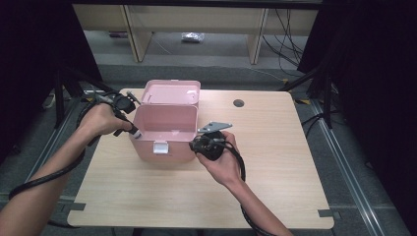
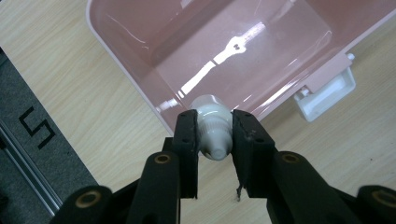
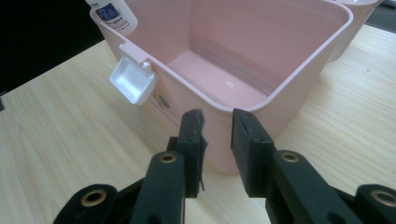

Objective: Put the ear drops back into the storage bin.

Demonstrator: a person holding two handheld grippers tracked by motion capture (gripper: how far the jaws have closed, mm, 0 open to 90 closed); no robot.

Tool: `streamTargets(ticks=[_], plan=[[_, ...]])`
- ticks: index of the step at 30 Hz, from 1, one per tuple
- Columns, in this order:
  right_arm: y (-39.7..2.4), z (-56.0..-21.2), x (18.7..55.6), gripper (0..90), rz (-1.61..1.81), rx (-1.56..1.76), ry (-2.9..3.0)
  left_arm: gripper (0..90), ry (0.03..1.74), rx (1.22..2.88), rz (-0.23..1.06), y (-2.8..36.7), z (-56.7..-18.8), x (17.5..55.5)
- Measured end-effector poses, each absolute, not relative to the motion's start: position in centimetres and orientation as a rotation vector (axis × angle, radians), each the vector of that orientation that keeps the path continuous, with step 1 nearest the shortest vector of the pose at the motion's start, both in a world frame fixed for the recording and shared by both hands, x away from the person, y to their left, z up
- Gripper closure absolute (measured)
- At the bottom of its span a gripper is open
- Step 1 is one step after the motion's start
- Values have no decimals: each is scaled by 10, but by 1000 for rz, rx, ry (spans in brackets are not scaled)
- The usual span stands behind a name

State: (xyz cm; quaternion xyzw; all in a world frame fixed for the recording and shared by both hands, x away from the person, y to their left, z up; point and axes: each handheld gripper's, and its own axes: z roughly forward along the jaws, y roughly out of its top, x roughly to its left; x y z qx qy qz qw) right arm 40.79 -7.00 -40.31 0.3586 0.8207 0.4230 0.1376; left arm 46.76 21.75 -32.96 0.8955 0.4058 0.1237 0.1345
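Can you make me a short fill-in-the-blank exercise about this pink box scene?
1. The left gripper is shut on a small ____ bottle.
2. The box on the table is ____ in colour, and its lid stands open.
3. The white latch hangs on the box's ____ wall, facing the person.
4. The right gripper has nothing between its jaws and sits by the box's ____.

Missing words: white; pink; front; rim
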Motion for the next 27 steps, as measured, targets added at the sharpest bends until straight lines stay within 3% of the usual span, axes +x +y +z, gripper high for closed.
streamTargets(ticks=[27], plan=[[-69,-405,406,738,1231,1046,2392,716,1210,2602,356,216,-342,475]])
